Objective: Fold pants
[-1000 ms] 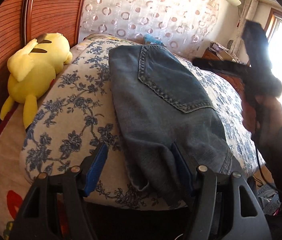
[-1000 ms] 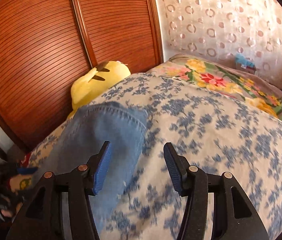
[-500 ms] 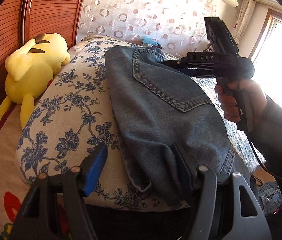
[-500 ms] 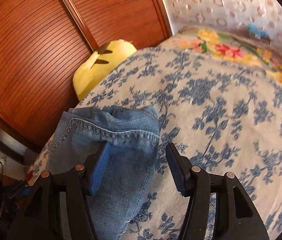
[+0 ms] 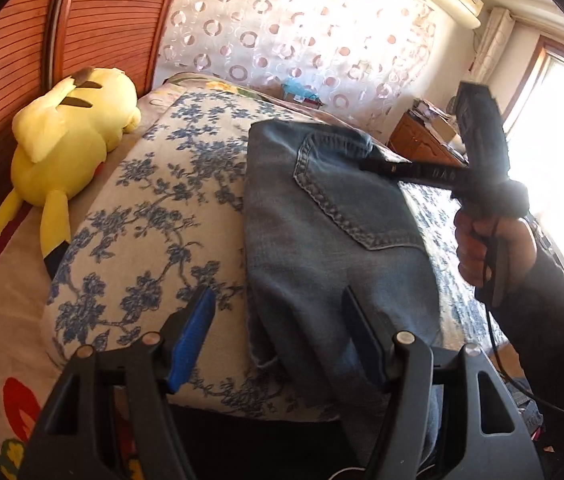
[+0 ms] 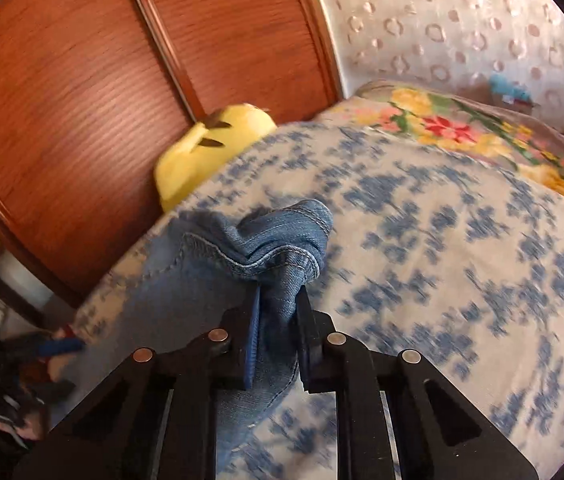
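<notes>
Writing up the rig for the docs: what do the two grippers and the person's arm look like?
Both grippers are black plastic with triangular cut-outs and silver pivot pins; the left gripper and right gripper carry blue ribbed pads. The right one has a pistol-style handle, faint white lettering and a black cable. The sleeve is dark.

Faded blue denim pants (image 5: 322, 248) lie on matt floral cotton bedding (image 5: 154, 216) beside ribbed, glossy wood panelling (image 6: 82, 80).

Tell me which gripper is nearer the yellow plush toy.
Left. The left gripper hangs open at the bed's near end, the yellow plush toy off to its left. The right gripper has just closed on the jeans, farther away.
</notes>
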The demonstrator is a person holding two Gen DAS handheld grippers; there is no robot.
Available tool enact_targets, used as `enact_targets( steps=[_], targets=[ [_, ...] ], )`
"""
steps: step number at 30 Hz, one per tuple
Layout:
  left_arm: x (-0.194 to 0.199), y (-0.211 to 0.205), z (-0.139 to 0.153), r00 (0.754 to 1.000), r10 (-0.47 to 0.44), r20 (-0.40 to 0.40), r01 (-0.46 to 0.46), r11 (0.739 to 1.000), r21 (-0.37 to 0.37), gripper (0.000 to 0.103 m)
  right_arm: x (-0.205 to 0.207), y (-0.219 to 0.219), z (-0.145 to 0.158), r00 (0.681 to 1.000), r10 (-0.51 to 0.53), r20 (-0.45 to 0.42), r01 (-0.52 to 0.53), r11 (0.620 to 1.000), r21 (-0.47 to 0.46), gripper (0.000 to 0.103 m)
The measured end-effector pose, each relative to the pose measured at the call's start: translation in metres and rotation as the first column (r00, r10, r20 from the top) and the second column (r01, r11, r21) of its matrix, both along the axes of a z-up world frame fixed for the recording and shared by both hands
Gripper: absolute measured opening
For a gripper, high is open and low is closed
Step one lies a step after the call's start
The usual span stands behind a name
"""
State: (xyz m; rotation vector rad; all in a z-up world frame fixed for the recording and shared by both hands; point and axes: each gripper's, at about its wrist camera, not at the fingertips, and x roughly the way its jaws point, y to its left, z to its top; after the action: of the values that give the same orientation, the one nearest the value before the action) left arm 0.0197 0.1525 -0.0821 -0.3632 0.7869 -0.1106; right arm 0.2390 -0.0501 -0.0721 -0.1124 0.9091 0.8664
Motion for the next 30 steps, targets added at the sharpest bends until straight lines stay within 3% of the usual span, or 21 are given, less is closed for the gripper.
enact_targets(
  steps=[4,7,17,24,27,30],
  targets=[
    [0.000,-0.011,0.009,0.999,-0.030,0.027,0.030,1.000,0.007,0.065,-0.006,-0.018,-0.003,0.999,-0.040,0.019,0.040,0.999,-0.005,0.013],
    [0.008,-0.020,0.002,0.999,-0.049,-0.019,0.050,0.997,0.060,0.065,-0.012,-0.031,-0.004,0.998,-0.055,0.030,0.056,0.998,-0.014,0.013],
    [0.020,-0.016,-0.026,0.993,-0.086,-0.076,0.082,0.996,-0.043,0.065,-0.009,-0.039,-0.011,0.998,-0.059,-0.005,0.059,0.998,-0.019,0.014],
    [0.014,-0.021,-0.024,0.992,-0.111,-0.054,0.109,0.993,-0.038,0.049,-0.001,-0.041,-0.015,0.994,-0.091,-0.061,0.092,0.996,0.019,0.022],
    [0.012,-0.022,-0.022,0.992,-0.122,-0.035,0.121,0.992,-0.036,0.036,0.004,-0.043,-0.020,0.990,-0.108,-0.091,0.112,0.993,0.031,0.038],
    [0.011,-0.025,-0.018,0.991,-0.131,-0.025,0.130,0.991,-0.028,0.028,0.008,-0.044,-0.027,0.984,-0.086,-0.155,0.097,0.993,0.063,0.040]
  ],
)
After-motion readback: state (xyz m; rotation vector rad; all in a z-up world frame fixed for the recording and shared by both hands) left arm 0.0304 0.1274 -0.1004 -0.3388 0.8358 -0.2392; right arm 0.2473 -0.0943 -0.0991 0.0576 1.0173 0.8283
